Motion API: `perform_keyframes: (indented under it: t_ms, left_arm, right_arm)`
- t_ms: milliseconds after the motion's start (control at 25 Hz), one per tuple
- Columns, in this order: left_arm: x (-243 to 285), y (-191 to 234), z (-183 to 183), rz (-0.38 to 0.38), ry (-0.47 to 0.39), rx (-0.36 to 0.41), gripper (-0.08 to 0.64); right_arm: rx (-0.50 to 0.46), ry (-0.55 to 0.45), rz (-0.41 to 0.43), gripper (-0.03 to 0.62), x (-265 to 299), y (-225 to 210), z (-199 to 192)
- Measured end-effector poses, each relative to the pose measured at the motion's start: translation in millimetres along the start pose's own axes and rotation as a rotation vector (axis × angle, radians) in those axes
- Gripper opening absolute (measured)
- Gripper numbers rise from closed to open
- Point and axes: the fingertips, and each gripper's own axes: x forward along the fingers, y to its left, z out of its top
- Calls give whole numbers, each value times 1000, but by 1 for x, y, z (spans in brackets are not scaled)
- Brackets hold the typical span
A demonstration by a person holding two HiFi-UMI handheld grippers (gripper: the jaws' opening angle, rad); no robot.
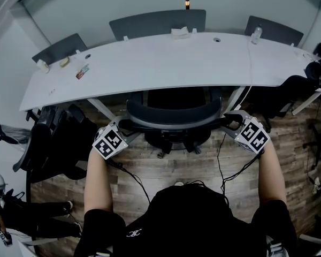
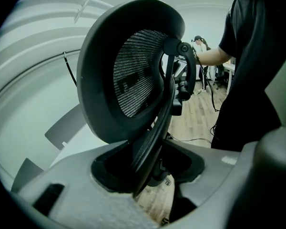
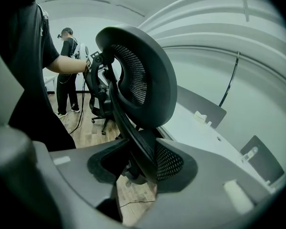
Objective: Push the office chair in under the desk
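Looking down from my head, the office chair (image 1: 174,116) sits mid-frame. Its seat is partly in shadow under the near edge of the desk (image 1: 166,63), and its curved back rim faces me. My left tongs (image 1: 122,127) meet that rim at its left end and my right tongs (image 1: 234,121) at its right end, each with a checkered marker cube just behind.

Only the cameras on the tongs show the grip. In the left gripper view, the jaws of the left tongs (image 2: 148,175) are closed onto the thin black edge of the chair (image 2: 133,75), which fills the gap between them. The right gripper view shows the same for the right tongs (image 3: 138,168) on the chair (image 3: 143,75). These views also show an oval panel with a smooth hard rim and a fine black mesh face, which the top-down view flattens to a dark arc. A second person (image 3: 66,70) stands far off at the upper left.

The head view alone shows the desk whole: a smooth white top bowed in a long curve, matte grey divider panels (image 1: 158,23) behind it, and a clear bottle (image 1: 255,34) at the upper right. The floor (image 1: 150,170) is wood-grain planks.
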Motion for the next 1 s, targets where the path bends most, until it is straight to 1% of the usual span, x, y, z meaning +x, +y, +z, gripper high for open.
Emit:
perform_keyframes:
  t_ms: [200,360,600,840,1000]
  left_arm:
    - [4,8,1,-14,8,-1,201]
    - [4,11,1,-21,13,-1,201]
    - [5,14,0,-19,11,1,201]
    - [18,26,6,-3,10,-6,201]
    - [33,42,10,9,22,-9,201]
  right_arm:
    - [6,10,-4,170,3,-6,1]
    - [-9,20,6,172,4,-6,1]
    - [-4,19,-20,176,6,-9,2]
    - [24,17,-61,183,13,-31,0]
    - [39,17,-65,183,19,-54,-3]
